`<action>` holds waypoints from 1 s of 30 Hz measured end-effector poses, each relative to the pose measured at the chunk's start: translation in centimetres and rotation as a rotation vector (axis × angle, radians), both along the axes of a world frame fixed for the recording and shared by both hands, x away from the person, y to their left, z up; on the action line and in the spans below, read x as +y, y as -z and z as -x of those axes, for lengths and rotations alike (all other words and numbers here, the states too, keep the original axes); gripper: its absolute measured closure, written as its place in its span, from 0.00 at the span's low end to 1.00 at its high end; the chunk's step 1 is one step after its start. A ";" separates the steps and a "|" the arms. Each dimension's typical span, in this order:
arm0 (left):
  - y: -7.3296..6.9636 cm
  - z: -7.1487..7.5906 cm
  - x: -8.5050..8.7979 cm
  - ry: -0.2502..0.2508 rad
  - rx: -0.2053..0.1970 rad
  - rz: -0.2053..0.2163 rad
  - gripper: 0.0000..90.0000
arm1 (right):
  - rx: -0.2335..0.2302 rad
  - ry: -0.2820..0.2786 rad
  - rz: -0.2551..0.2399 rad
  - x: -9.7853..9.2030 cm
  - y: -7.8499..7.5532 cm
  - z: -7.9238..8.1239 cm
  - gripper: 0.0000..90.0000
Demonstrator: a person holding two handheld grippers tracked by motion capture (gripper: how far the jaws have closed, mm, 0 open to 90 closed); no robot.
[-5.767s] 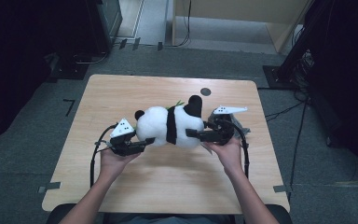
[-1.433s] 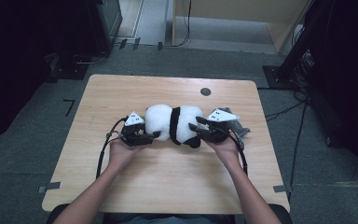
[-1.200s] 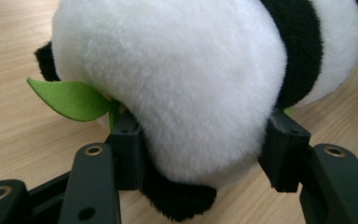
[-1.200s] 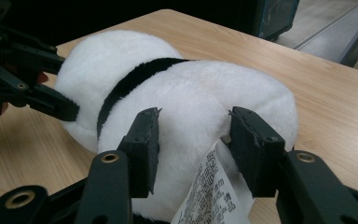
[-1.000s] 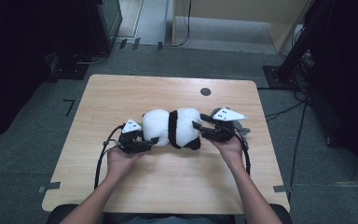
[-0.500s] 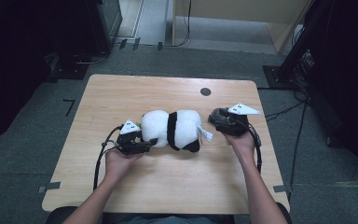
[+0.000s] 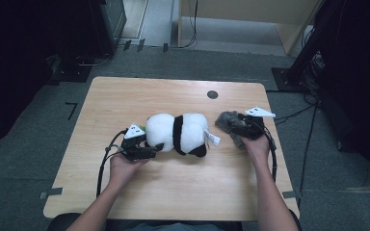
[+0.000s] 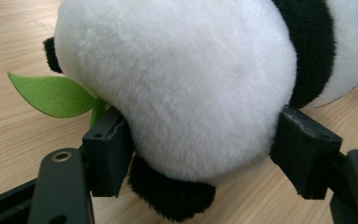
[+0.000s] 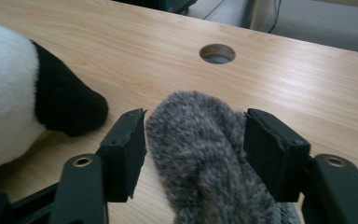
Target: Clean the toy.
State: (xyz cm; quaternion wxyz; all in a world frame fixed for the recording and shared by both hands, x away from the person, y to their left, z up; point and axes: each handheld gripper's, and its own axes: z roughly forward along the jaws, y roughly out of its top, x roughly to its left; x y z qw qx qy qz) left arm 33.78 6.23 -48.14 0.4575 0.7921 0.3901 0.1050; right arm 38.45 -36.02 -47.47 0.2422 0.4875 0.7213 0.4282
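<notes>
Panda plush is lying on its side mid-surface, on the wooden surface, black band around its middle, white tag sticking out on the right end. Green felt leaf pokes out beside its white end.

Left tool sits at the panda's left end. From the left gripper view I see the white fur bulging between the pads; jaws have just been opening. The near pad looks to be against the fur, the far one at the fur's edge, and I can't tell if it's pressing. Calling grip state on the left undetermined.

Right tool is off to the panda's right, apart from it, near the surface's right edge. Grey fuzzy item lies on the surface between its jaws. Jaws have just been opening here too, and I see a gap between each pad and the grey fabric, so that one's released. Panda's black foot is just left of that tool, not touching it.

Round cable hole is in the surface behind the plush.
</notes>
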 end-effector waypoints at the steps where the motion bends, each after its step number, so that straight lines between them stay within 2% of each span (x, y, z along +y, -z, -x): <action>1: 0.0 0.0 0.0 0.000 -0.001 0.003 0.29 | 0.002 0.005 -0.001 -0.1 0.1 -0.1 0.42; 7: 0.2 0.0 0.1 0.001 -0.004 0.012 0.27 | 0.039 0.018 -0.031 -0.6 0.9 -0.4 0.42; 14: 0.3 -0.1 0.1 0.001 -0.005 0.015 0.26 | 0.077 0.016 0.020 -0.6 1.9 -0.6 0.46; 22: 0.3 -0.1 0.1 0.002 -0.006 0.016 0.25 | 0.111 0.010 0.054 -0.7 2.8 -0.8 0.63; 24: 0.3 -0.1 0.1 0.002 -0.006 0.017 0.25 | 0.123 0.021 0.082 -0.7 2.8 -0.9 0.74; 26: 0.3 -0.1 0.2 0.003 -0.004 0.017 0.25 | 0.131 0.026 0.084 -0.8 2.9 -0.9 0.77; 30: 0.4 -0.2 0.2 0.003 -0.006 0.022 0.25 | 0.120 0.026 0.096 -0.9 2.2 -0.8 0.83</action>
